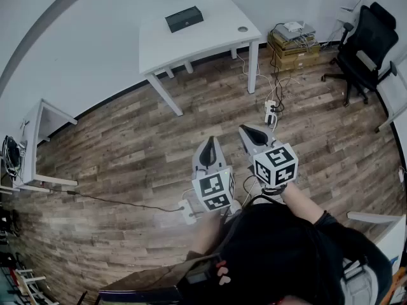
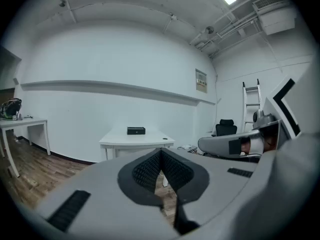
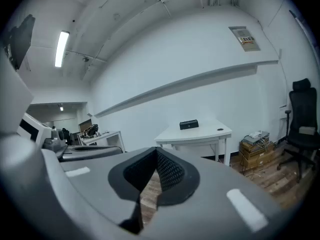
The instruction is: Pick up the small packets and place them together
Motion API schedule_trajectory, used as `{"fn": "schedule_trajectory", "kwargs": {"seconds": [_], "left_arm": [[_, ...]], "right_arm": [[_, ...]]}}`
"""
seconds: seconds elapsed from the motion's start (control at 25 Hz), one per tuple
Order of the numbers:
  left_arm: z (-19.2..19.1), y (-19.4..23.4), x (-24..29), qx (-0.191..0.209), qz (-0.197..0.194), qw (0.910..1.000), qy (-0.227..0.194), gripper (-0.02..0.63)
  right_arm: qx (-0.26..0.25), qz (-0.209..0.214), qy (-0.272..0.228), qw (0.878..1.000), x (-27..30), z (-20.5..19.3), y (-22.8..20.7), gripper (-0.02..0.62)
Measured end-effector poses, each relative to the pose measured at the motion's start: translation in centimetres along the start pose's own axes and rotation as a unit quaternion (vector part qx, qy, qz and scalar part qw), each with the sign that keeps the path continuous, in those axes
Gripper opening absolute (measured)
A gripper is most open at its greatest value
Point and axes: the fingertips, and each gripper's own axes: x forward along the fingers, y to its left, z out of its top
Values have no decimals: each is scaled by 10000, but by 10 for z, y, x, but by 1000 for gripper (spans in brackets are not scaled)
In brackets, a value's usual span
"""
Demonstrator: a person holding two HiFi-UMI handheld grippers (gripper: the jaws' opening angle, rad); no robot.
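No small packets can be made out in any view. A white table [image 1: 210,40] stands ahead by the wall, with a black box [image 1: 184,18] and a small round thing [image 1: 242,29] on top. The box also shows in the left gripper view [image 2: 136,130] and in the right gripper view [image 3: 189,124]. My left gripper [image 1: 211,142] and right gripper [image 1: 245,131] hang side by side over the wooden floor, well short of the table and pointing towards it. Both are shut with nothing between the pads [image 2: 150,170] [image 3: 167,171].
A black office chair [image 1: 365,43] and stacked cardboard boxes [image 1: 294,46] stand to the right of the table. A power strip [image 1: 271,112] and cables lie on the floor just ahead. Another white desk [image 1: 38,145] is at the left, and a ladder [image 2: 251,104] leans by the far wall.
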Motion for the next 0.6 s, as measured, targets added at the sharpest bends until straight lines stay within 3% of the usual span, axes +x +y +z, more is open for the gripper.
{"fn": "schedule_trajectory", "kwargs": {"seconds": [0.6], "left_arm": [[1,3,-5,-27,58,10000,-6,-2]], "right_arm": [[133,89,-147,9998,0,1,2,-2]]}}
